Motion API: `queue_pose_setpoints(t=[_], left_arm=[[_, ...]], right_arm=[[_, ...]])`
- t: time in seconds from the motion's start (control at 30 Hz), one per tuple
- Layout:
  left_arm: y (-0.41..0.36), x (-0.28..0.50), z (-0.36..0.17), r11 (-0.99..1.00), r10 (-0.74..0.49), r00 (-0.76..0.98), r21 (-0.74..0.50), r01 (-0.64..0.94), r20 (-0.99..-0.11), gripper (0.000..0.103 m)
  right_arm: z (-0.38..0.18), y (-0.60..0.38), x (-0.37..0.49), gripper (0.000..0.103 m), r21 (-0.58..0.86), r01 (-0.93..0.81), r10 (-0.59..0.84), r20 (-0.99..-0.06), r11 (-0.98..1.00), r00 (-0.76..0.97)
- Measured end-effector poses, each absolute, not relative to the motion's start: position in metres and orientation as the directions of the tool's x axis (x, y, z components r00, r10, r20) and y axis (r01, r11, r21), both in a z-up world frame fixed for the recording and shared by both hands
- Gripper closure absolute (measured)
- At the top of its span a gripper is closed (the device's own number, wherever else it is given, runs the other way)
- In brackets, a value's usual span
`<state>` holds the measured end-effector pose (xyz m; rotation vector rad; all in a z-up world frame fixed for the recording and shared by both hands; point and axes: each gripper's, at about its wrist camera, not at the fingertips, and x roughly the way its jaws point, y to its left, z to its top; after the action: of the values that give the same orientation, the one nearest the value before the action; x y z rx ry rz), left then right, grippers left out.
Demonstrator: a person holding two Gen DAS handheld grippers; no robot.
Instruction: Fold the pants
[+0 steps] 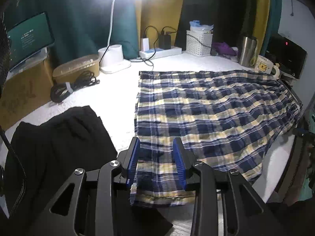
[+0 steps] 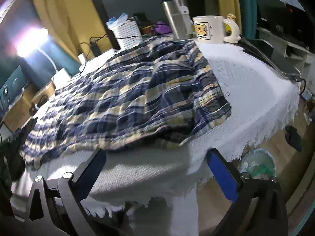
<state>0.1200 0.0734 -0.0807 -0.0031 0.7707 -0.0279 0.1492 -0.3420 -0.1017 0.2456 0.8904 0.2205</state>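
Left fingers (image 1: 156, 155) and right fingers (image 2: 155, 169) spread apart — plaid pants (image 1: 206, 114) lie flat.

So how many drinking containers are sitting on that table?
2, both at the far right corner beyond the plaid pants: a steel travel mug, and beside it a white cartoon mug. Others may be hidden behind the white basket.

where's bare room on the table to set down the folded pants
Bare white cloth lies between the plaid pants, black garment and cable coil; another strip runs along the pants' near edge. The back is crowded: basket, steel tumbler, mug.
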Motion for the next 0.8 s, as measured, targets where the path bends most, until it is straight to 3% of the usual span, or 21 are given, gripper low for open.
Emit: queue_pose_setpoints(t=[0.63,0.8], left_arm=[[0.079,0.132,-0.093,0.999,-0.033,0.705,-0.020,0.027,-0.708,0.068],[0.086,0.133,-0.098,0.999,-0.030,0.699,-0.031,0.011,-0.715,0.058]], right_arm=[[-0.084,-0.341,0.155,0.000,0.296,-0.066,0.269,-0.721,0.953,0.639],[-0.089,-0.339,0.166,0.000,0.309,-0.065,0.280,-0.730,0.949,0.624]])
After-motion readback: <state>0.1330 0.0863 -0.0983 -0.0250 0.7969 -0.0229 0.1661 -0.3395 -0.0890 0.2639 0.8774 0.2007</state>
